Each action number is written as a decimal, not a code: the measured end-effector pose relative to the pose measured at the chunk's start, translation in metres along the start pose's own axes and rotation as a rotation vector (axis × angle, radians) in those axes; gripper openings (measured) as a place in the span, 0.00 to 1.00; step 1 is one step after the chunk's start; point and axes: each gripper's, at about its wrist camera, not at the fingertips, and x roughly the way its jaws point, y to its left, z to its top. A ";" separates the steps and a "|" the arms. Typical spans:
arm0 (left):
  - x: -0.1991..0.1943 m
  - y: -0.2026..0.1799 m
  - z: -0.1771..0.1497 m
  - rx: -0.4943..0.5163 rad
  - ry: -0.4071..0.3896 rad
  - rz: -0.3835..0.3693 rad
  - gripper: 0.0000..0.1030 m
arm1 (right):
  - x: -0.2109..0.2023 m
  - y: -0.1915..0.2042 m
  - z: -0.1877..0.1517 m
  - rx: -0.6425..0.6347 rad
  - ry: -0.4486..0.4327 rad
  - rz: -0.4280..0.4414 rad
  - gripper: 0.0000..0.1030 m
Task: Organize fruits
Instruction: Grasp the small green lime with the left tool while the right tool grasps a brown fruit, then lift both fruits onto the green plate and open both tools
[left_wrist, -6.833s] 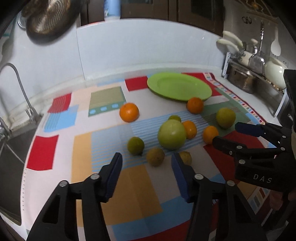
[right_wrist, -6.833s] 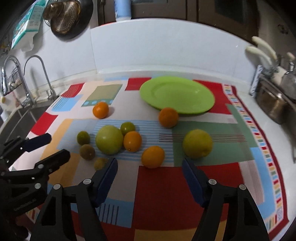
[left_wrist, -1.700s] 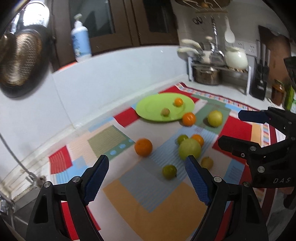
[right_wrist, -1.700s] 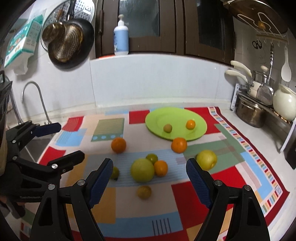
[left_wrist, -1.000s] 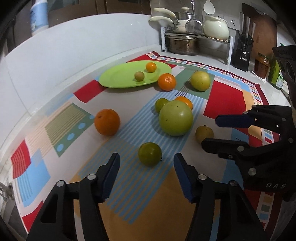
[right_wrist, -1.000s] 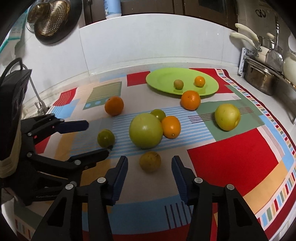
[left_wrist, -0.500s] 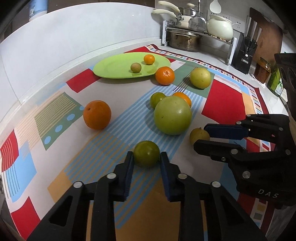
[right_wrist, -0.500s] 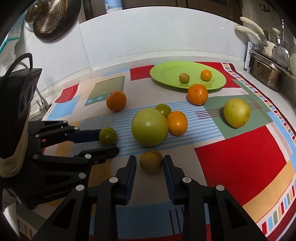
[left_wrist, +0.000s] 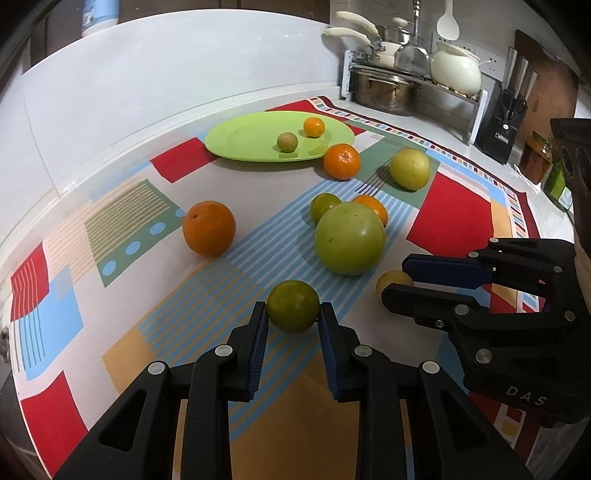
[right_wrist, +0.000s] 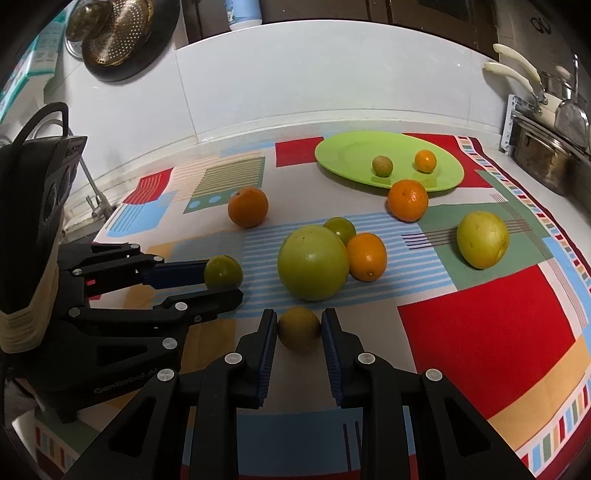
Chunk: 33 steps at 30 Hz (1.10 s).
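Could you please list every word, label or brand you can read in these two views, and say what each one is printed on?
"DAS": on the body of the right gripper, seen in the left wrist view.
Embossed name on the body of the left gripper, in the right wrist view: too faint to read.
Label on the knife block: too small to read.
Print on the blue-and-white bottle: blurred, unreadable.

left gripper (left_wrist: 293, 317): lowered from open hover, now closed on green lime (left_wrist: 293, 311) | right gripper (right_wrist: 298, 328): lowered, now closed on yellow fruit (right_wrist: 298, 328) | plate (right_wrist: 343, 155): two small fruits added since start
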 end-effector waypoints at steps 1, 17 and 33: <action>0.000 0.000 0.000 -0.002 0.002 0.004 0.27 | 0.001 0.000 0.000 -0.001 -0.001 0.003 0.25; -0.003 0.001 -0.002 -0.053 0.000 0.037 0.27 | 0.015 -0.006 0.003 0.026 0.057 0.092 0.29; -0.042 -0.021 0.024 -0.128 -0.100 0.118 0.27 | -0.031 -0.021 0.024 -0.056 -0.042 0.113 0.28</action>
